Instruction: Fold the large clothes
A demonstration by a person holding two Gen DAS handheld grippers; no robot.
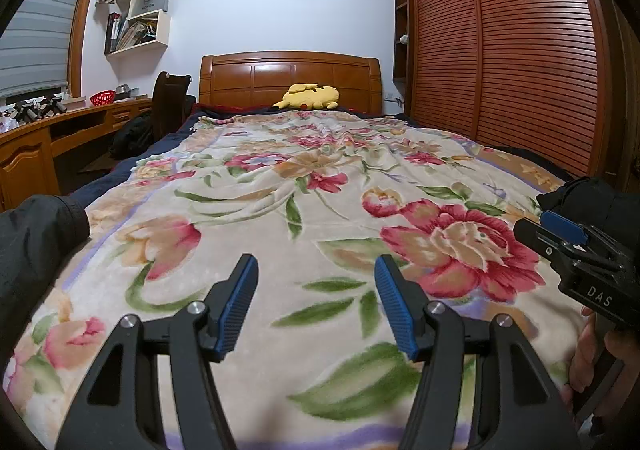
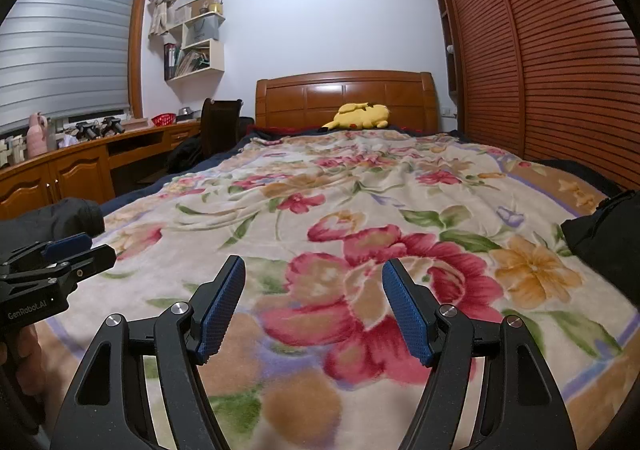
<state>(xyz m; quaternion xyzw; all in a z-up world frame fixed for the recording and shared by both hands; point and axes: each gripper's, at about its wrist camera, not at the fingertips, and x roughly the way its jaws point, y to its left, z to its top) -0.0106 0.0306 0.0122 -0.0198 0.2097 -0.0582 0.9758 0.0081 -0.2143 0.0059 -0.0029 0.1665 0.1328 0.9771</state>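
Note:
A black garment lies on the floral blanket point(image 1: 280, 186) of the bed. One dark sleeve end point(image 1: 44, 226) shows at the left edge of the left wrist view; another dark part point(image 2: 604, 238) shows at the right edge of the right wrist view. My left gripper point(image 1: 316, 262) is open and empty above the blanket, right of the sleeve. My right gripper point(image 2: 314, 264) is open and empty above the blanket, left of the dark cloth. Each gripper appears in the other's view: the right one point(image 1: 560, 226) and the left one point(image 2: 80, 246).
A yellow plush toy point(image 1: 310, 96) lies by the wooden headboard point(image 1: 288, 76). A slatted wardrobe point(image 1: 512, 50) runs along the right side. A wooden desk point(image 1: 60, 130) and a dark chair point(image 1: 170, 102) stand on the left.

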